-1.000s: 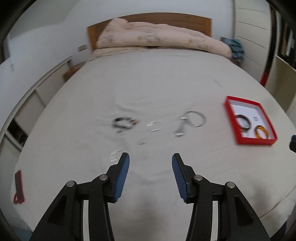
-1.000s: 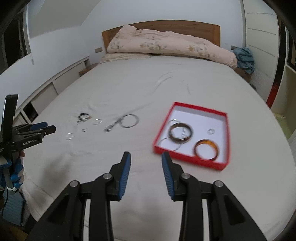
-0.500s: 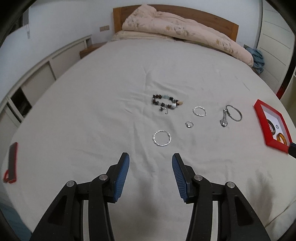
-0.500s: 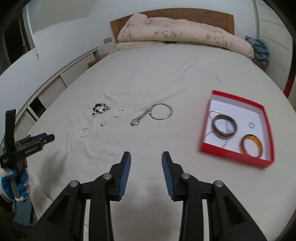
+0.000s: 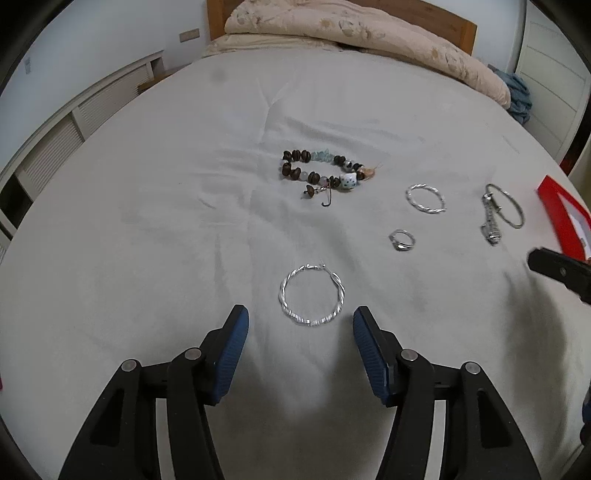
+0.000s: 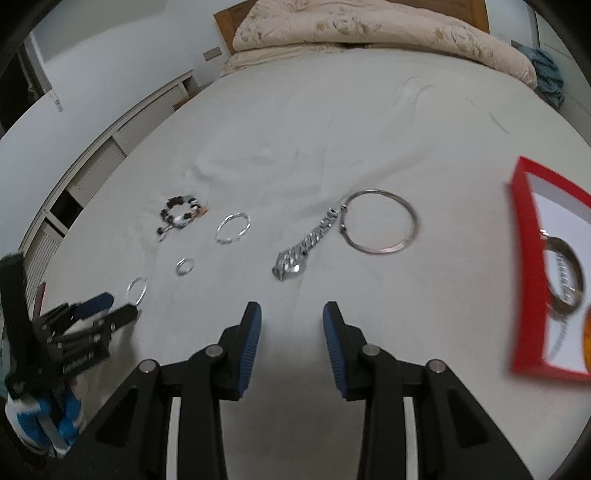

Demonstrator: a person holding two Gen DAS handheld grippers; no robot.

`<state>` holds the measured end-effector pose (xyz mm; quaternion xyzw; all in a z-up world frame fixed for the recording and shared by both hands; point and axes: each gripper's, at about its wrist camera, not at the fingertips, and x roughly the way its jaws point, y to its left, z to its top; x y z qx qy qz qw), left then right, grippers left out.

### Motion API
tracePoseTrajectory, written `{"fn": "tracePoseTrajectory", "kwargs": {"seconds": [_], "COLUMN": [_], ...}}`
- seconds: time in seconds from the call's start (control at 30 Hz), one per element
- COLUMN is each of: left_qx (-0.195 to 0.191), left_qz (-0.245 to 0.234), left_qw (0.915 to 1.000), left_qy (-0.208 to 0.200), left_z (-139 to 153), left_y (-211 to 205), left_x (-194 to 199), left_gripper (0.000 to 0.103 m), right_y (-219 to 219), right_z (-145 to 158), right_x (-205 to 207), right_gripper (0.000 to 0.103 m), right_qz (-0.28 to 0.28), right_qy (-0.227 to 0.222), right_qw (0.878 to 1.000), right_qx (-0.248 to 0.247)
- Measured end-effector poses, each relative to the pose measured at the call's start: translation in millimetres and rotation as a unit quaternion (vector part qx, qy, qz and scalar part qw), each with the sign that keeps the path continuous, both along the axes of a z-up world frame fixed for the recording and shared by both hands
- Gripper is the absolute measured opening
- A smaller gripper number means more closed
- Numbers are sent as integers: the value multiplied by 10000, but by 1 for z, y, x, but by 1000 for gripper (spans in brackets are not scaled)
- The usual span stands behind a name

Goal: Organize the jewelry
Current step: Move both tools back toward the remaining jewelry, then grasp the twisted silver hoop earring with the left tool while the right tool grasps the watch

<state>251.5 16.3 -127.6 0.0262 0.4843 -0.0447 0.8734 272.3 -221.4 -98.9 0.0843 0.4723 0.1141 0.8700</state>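
Jewelry lies on the white bed sheet. A twisted silver hoop (image 5: 311, 294) lies just ahead of my open, empty left gripper (image 5: 301, 325), between its fingertips. Beyond it are a small ring (image 5: 401, 239), a second twisted hoop (image 5: 425, 198), a dark beaded bracelet (image 5: 320, 173) and a silver bangle with a chain (image 5: 503, 211). My right gripper (image 6: 291, 321) is open and empty, just short of the chain (image 6: 306, 245) and bangle (image 6: 380, 226). The red box (image 6: 522, 280) at the right holds a dark bangle (image 6: 565, 280) and an orange one.
A folded beige duvet (image 5: 354, 33) lies at the wooden headboard. A blue cloth (image 5: 519, 96) sits at the far right. White cabinets (image 5: 74, 118) run along the left of the bed. The left gripper shows in the right wrist view (image 6: 107, 314).
Both grippers have moved forward and down toward the jewelry. The left one has closed in on the near twisted hoop, the right one on the chain and bangle. Both stay open.
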Motion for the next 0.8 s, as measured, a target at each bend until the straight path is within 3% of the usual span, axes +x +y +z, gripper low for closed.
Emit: {"fn": "tracePoseTrajectory", "kwargs": {"seconds": [0.2,0.37,0.47,0.8], "left_qx": [53,29,38,51], "left_qz": [-31,-114,-89,-9], "left_qw": [10000,9998,9998,9998], "left_qy": [-73,-142,-163,-183], "left_z": [-5,-6,-6,6], "left_y": [-1,-3,-4,-8], "left_x": [5,5,5,-7], "left_gripper": [58,40,39,39], "right_y": [13,21,24,10], "right_z": [-18,-24,-26,-6], "right_x": [32,42,41,13], "right_gripper": [33,33,24,24], "right_qz": [-79,-73,-22,81], "right_qy": [46,14,-1,-60], "right_qw": [10000,9998,9995,9999], "right_qx": [-37,-207,-331,-21]}}
